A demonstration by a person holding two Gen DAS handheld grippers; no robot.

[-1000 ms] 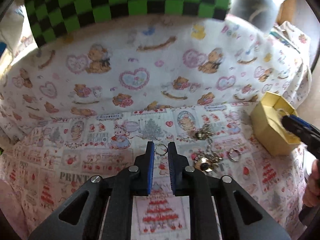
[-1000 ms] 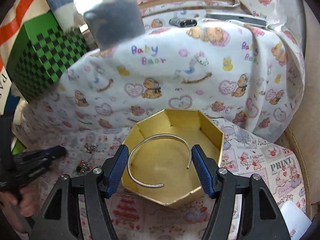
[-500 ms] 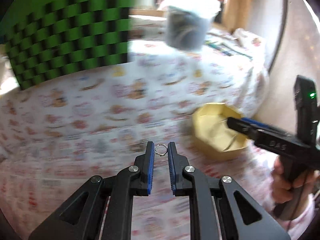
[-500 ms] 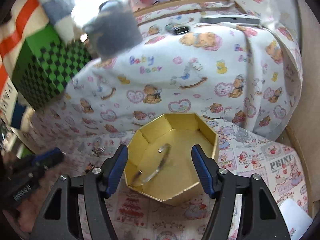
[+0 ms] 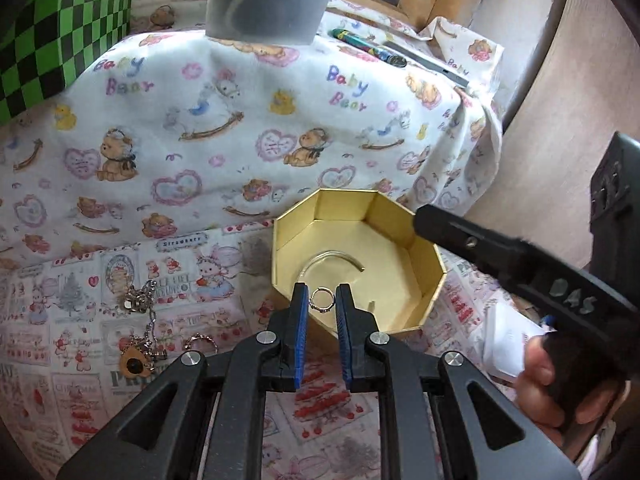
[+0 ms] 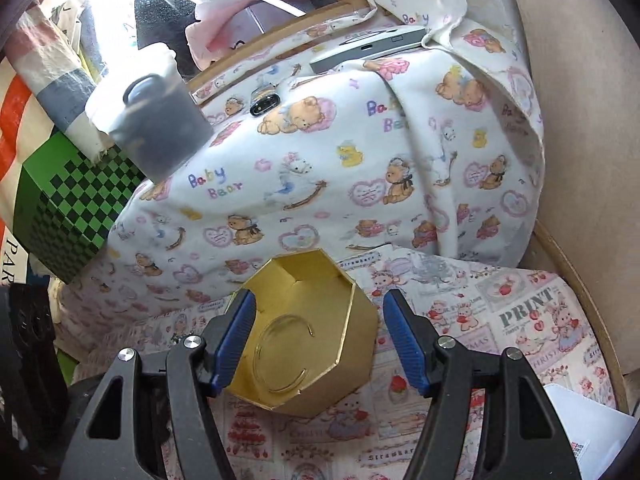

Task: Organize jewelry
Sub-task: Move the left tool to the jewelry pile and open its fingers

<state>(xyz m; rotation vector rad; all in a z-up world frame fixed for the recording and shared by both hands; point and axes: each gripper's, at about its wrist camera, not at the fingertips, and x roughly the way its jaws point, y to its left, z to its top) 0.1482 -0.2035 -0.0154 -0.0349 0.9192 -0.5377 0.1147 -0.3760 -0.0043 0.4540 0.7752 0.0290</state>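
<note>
My left gripper [image 5: 322, 301] is shut on a small silver ring [image 5: 322, 300] and holds it over the near rim of the gold octagonal box [image 5: 428, 300]. A silver bangle [image 5: 332, 261] lies flat on the box floor. My right gripper [image 6: 320, 340] is open and empty, hovering above the same box [image 6: 352, 368] with the bangle [image 6: 280, 360] between its fingers in view. More jewelry lies on the printed cloth left of the box: a chain with charms [image 5: 140, 300], a pendant [image 5: 136, 364] and another ring [image 5: 200, 340].
A raised shelf draped in a teddy-bear cloth [image 5: 240, 120] stands behind the box, with a grey cup [image 5: 264, 0], a pen [image 5: 368, 46] and a phone [image 6: 368, 48] on it. A green checkered box [image 5: 60, 32] is at far left. White paper [image 6: 588, 424] lies at right.
My left gripper lifted the small ring off the cloth and carried it right to the gold box. The bangle dropped from between the right fingers and now lies flat in the box; the right gripper rose.
</note>
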